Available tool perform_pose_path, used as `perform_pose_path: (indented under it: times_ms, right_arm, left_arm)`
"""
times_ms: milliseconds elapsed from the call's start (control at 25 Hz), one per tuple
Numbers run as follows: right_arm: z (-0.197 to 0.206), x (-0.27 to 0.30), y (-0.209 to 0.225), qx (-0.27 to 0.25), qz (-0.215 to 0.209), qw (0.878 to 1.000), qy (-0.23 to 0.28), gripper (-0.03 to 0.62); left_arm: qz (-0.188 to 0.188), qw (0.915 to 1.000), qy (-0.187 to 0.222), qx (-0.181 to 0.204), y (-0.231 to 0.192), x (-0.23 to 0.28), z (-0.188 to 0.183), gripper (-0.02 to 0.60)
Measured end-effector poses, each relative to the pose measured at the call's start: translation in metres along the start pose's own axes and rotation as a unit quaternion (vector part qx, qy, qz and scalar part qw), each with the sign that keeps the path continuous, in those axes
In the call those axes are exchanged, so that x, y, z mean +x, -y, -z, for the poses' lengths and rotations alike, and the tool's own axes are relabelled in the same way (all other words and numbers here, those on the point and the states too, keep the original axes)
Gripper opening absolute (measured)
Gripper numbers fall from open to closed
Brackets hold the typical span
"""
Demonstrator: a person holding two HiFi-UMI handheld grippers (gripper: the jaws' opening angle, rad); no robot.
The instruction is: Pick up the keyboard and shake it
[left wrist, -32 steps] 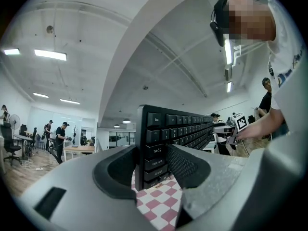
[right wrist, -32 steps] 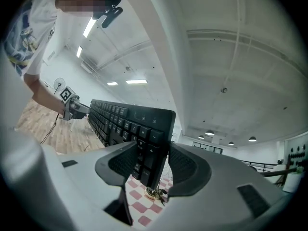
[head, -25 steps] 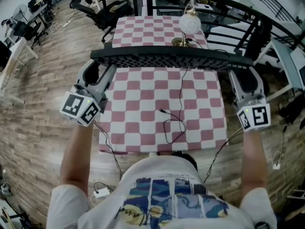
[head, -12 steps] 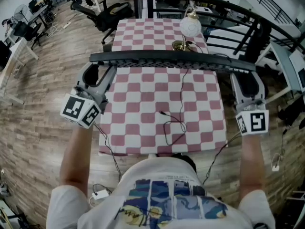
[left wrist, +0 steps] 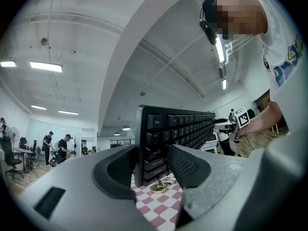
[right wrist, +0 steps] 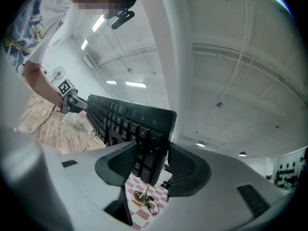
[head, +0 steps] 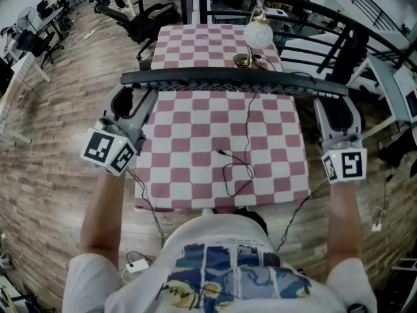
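Observation:
A long black keyboard (head: 234,81) hangs in the air above the pink-and-white checked table (head: 189,168), seen nearly edge-on in the head view. My left gripper (head: 133,91) is shut on its left end, my right gripper (head: 333,100) on its right end. In the left gripper view the Esc and Tab end of the keyboard (left wrist: 161,134) stands upright between the pads of the left gripper (left wrist: 153,167). The right gripper view shows the keyboard's other end (right wrist: 139,126) clamped in the right gripper (right wrist: 153,170). Its cable (head: 248,126) droops to the table.
A brass lamp with a white globe (head: 256,36) stands at the table's far side, just behind the keyboard. A loose loop of cable (head: 234,169) lies mid-table. Office chairs (head: 140,12) stand at the far left, a black curved rail (head: 306,5) at the back.
The keyboard has tipped from showing its keys to almost edge-on and shifted slightly. Both grippers keep their hold and stay nearly where they were.

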State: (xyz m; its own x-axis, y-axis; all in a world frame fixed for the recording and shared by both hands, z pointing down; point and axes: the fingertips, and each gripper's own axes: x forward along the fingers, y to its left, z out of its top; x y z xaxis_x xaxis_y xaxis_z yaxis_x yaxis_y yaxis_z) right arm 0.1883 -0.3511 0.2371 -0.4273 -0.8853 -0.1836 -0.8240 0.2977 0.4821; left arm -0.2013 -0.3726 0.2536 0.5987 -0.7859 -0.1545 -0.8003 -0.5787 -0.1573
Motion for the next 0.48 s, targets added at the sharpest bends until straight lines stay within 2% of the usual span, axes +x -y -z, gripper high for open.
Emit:
perform_pose_path:
  times_ms: [480]
  right_arm:
    - [-0.0051, -0.0064, -0.0013, 0.000, 0.008, 1.000, -0.003, 0.195]
  left_arm:
    - [0.003, 1.0000, 0.001, 0.004, 0.0017, -0.0051, -0.0059, 0.193]
